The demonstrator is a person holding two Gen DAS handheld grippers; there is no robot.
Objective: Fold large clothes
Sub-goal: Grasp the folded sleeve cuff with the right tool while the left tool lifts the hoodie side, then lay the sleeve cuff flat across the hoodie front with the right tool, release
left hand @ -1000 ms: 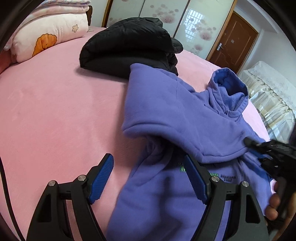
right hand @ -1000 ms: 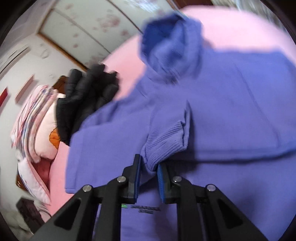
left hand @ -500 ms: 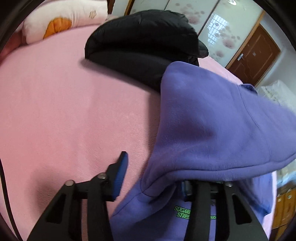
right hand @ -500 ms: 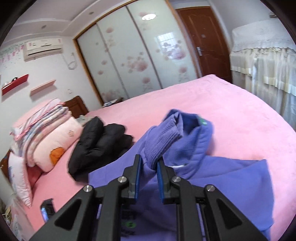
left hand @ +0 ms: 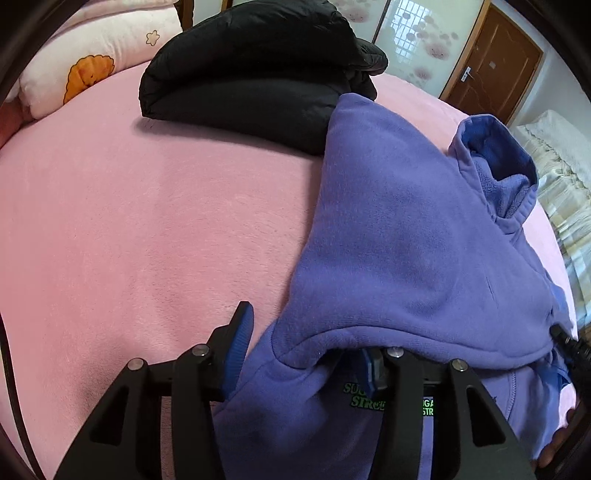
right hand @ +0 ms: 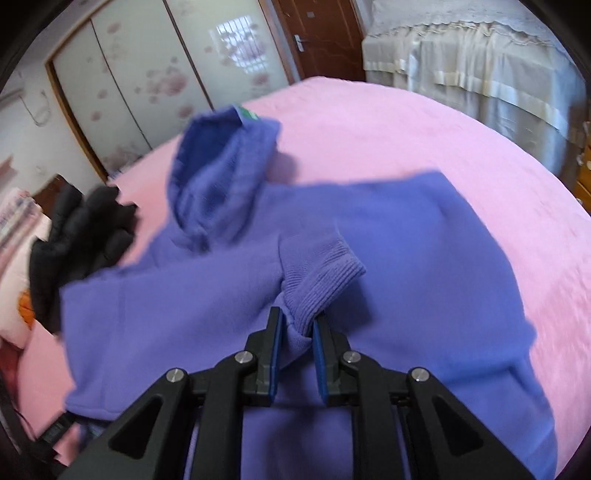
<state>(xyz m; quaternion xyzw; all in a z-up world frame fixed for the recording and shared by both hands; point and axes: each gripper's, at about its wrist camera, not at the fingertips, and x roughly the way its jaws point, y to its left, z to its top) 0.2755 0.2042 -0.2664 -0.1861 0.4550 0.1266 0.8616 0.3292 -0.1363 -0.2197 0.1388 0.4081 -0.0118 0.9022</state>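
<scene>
A purple hoodie (left hand: 399, 236) lies on the pink bed (left hand: 147, 221), hood (left hand: 495, 162) toward the far right. One folded sleeve crosses its chest above green lettering (left hand: 364, 397). My left gripper (left hand: 306, 339) straddles the near fold edge. Its jaws are opening; the left pad stands clear of the cloth, and the right finger is half hidden under the fold. In the right wrist view my right gripper (right hand: 297, 321) is shut on the ribbed sleeve cuff (right hand: 321, 269), held low over the hoodie's body (right hand: 406, 258) in front of the hood (right hand: 221, 177).
A folded black puffer jacket (left hand: 251, 70) lies behind the hoodie, touching its shoulder. Pillows (left hand: 92, 55) sit at the head of the bed. A wardrobe (right hand: 166, 74), a brown door (right hand: 325, 33) and a covered piece of furniture (right hand: 472, 62) stand beyond the bed.
My right gripper carried the cuff up near the hood, then down over the hoodie's body. My left jaws narrowed from wide open around the fold edge, and the sleeve now drapes across the chest.
</scene>
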